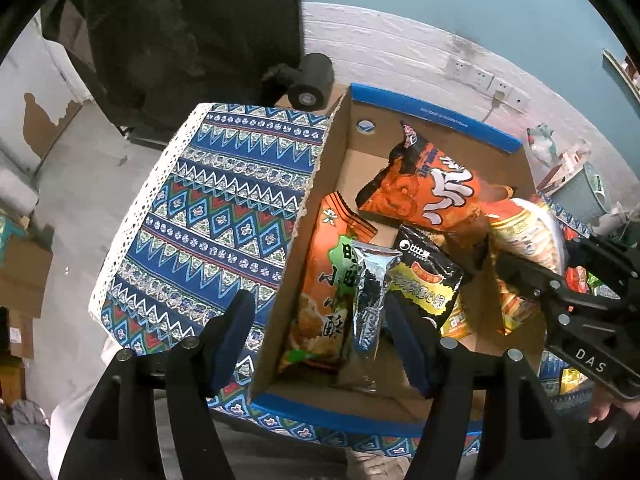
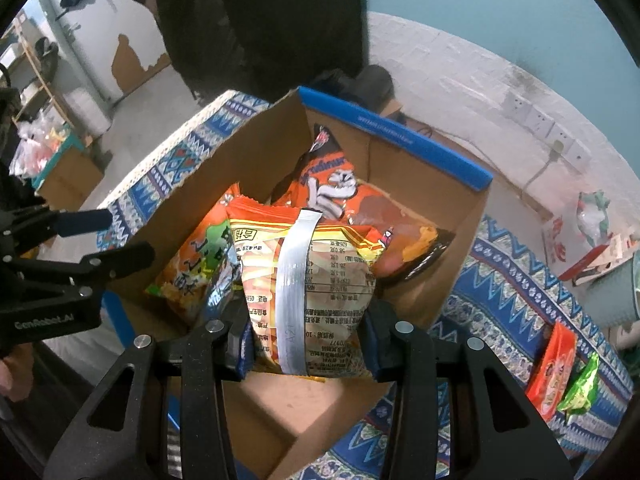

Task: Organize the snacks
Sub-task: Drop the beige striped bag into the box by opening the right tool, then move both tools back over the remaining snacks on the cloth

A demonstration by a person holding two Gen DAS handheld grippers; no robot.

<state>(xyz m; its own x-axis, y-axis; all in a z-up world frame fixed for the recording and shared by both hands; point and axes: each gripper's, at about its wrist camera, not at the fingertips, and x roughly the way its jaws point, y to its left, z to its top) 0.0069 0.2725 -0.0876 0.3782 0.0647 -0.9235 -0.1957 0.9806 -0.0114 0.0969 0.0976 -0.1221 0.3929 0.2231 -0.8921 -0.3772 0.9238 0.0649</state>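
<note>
**Right gripper grips a packet over the box; left stands open**

Right gripper (image 2: 306, 344) clamps a yellow-and-orange packet (image 2: 316, 280) by its lower end, a pad pressing on each side. The packet's long axis runs straight away from the gripper, its sealed top edge pointing toward the far wall of the box (image 2: 400, 136). Its back faces the camera, with a silver seam down the middle and printed tables too small to read; its bottom edge is hidden between the jaws. It hangs above the box, covering much of what lies inside.

Left gripper (image 1: 320, 344) stands open, one finger outside the box's left wall, the other inside. Between its fingers, untouched, lie a silver packet (image 1: 370, 300) and an orange packet (image 1: 324, 280) with a green label, both lengthwise, pointing away from the gripper. Just right of them sits a black packet (image 1: 426, 276) with yellow Chinese print, partly behind the inner finger. Farther off, a large orange bag (image 1: 424, 184) lies at a slant, white characters across it.

"DAS" reads on the right gripper's body in the left view; "GenRobot.AI" on the left gripper's in the right view. Right of the right gripper, on the patterned cloth (image 2: 500, 280), lie a red packet (image 2: 550, 372) and a green packet (image 2: 580, 388), their print illegible.
</note>
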